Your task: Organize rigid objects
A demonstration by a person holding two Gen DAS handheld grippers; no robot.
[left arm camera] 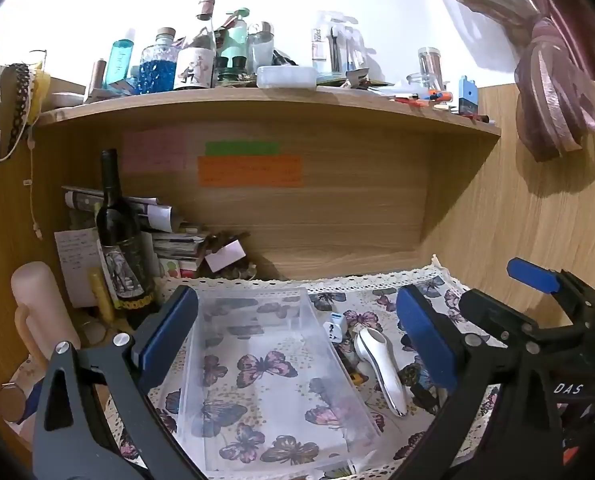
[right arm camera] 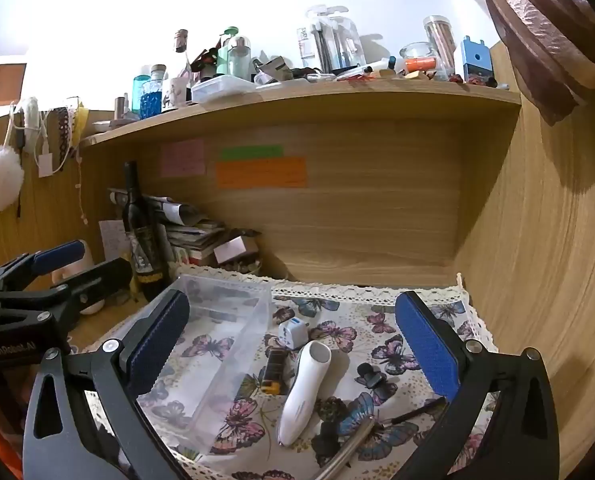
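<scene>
A clear plastic bin lies empty on the butterfly cloth; it also shows in the right wrist view. Right of it lie a white handheld device, a white plug adapter, a small black and yellow item, a black clip, a thin black pen and a metal rod. My left gripper is open above the bin. My right gripper is open above the loose items. The white device also shows in the left wrist view.
A dark wine bottle and stacked papers stand at the back left under a cluttered wooden shelf. A pink candle is at the left. A wooden side wall bounds the right.
</scene>
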